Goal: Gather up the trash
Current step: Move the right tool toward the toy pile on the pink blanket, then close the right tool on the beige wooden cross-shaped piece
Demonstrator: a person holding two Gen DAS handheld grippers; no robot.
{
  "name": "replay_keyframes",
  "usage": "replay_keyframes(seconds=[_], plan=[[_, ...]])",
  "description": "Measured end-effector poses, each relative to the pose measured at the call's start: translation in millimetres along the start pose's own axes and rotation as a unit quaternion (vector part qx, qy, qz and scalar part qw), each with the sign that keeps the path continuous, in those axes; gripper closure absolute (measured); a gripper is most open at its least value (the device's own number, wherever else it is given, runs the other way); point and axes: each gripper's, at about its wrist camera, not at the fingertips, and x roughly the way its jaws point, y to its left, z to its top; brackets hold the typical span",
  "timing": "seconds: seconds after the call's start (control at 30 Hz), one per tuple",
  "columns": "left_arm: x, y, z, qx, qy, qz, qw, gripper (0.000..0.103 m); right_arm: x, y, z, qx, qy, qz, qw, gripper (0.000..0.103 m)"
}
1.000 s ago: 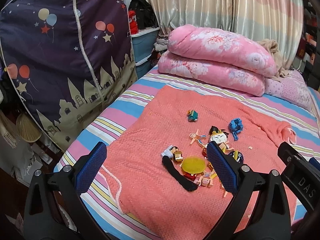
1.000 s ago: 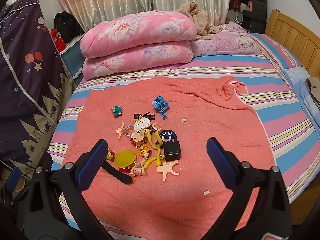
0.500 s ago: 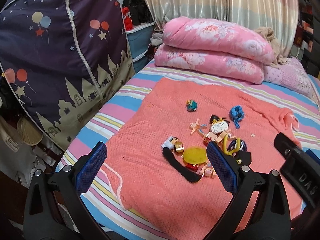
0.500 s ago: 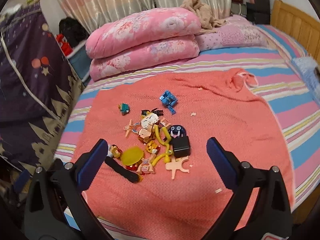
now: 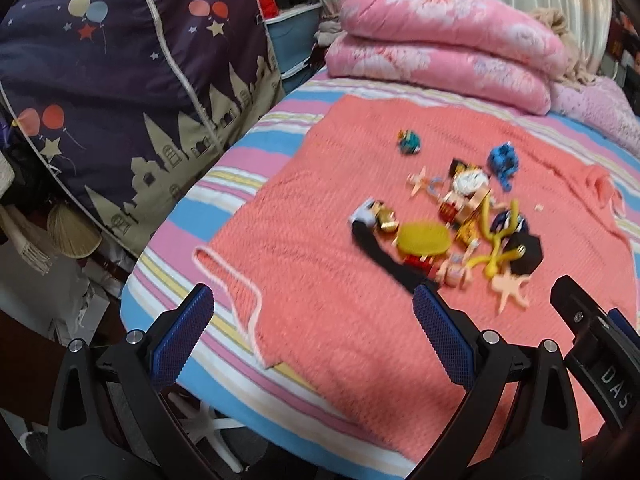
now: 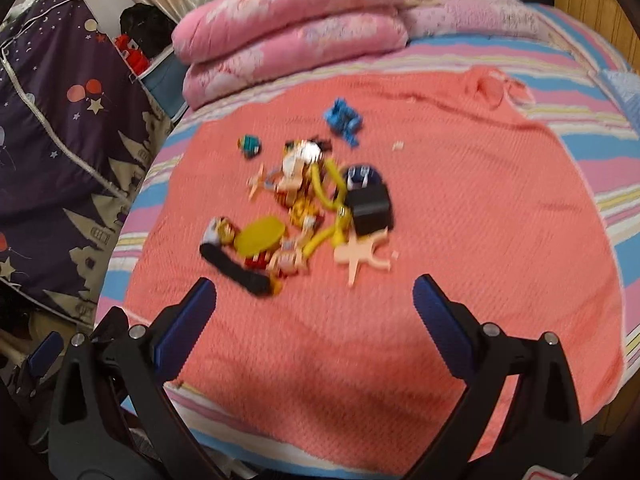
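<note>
A: Where do we find the trash?

B: We see a heap of small toys and scraps lying on the coral blanket, about the middle of it. In the heap we make out a yellow disc, a black box touching a bent yellow strip, a long black piece at the near left edge, and a pale pink flat cut-out just beside the box. A blue toy and a small teal one lie a little apart on the far side. The frames are blurred, so we cannot name the smaller bits.

A: And our tongs?

B: Both pairs are spread wide and hold nothing. The right tongs hang over the near part of the blanket, short of the heap. The left tongs hang over the blanket's near left corner, the heap up and to their right.

A: What lies around?

B: The blanket is spread on a striped bed. At its head we see a folded pink quilt, and to the left a dark purple fabric cover with balloons and stars.
</note>
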Motion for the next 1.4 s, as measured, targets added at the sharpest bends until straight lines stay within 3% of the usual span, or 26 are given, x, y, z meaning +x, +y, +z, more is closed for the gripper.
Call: replay_keyframes(seconds=[0.23, 0.33, 0.5, 0.77, 1.03, 1.27, 1.4], plan=[[26.6, -1.4, -32.2, 0.011, 0.047, 0.003, 0.9988, 0.005, 22.9, -9.0, -30.6, -0.006, 0.042, -0.009, 0.999, 0.008], [40.8, 6.8, -40.2, -0.004, 0.062, 0.005, 0.9980, 0.005, 33.9, 7.4, -35.9, -0.047, 0.049, -0.003, 0.998, 0.008], [55.4, 25.9, -33.7, -0.027, 0.048, 0.019, 0.9983, 0.005, 52.2, 33.9, -30.9, -0.074, 0.050, 0.011, 0.996, 0.008], [85.7, 23.6, -15.9, -0.034, 0.040, -0.007, 0.9986, 0.005, 81.8, 35.1, -11.0, -0.050, 0.054, -0.004, 0.997, 0.008], [97.5, -14.1, -5.0, 0.018, 0.009, -0.062, 0.9979, 0.005, 87.9, 0.1, -4.6, 0.012, 0.019, -0.055, 0.998, 0.008], [114.5, -56.6, -17.9, 0.043, 0.027, -0.099, 0.9937, 0.005, 106.1, -30.2, -2.8, 0.004, 0.022, -0.108, 0.994, 0.008], [123.0, -68.7, -21.3, 0.036, 0.032, -0.100, 0.9939, 0.005, 121.6, -41.4, -1.6, 0.015, 0.041, -0.058, 0.997, 0.008]])
